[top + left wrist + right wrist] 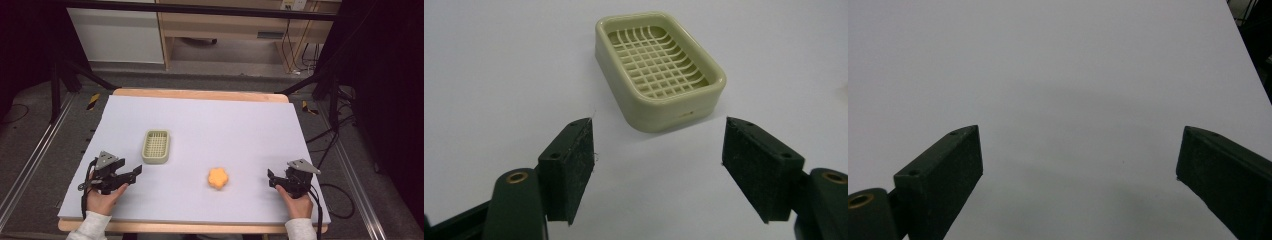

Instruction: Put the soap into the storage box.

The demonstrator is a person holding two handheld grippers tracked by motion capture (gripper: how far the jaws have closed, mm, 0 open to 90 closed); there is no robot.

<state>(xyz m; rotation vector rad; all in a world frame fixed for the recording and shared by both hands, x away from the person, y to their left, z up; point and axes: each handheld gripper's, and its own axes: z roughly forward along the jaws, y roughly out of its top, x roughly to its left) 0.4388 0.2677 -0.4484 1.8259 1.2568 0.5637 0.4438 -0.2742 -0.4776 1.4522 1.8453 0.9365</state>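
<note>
Lilac sheeting covers the table. Cream soap dish sits at ten o'clock, empty, probably awaiting the orange sponge at six. Left gripper faces the dish, right gripper flanks the sponge; both gape wide.

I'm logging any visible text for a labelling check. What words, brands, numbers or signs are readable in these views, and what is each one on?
None can be read.
Soap dish: plain cream plastic grid, no marking seen.
Orange flower-shaped sponge: no print seen.
Left gripper and right gripper fingers: plain black pads.
White box on the far wall: any marking is too small to read.
Yellow-black striped tape on the floor: a hazard pattern, no words.
</note>
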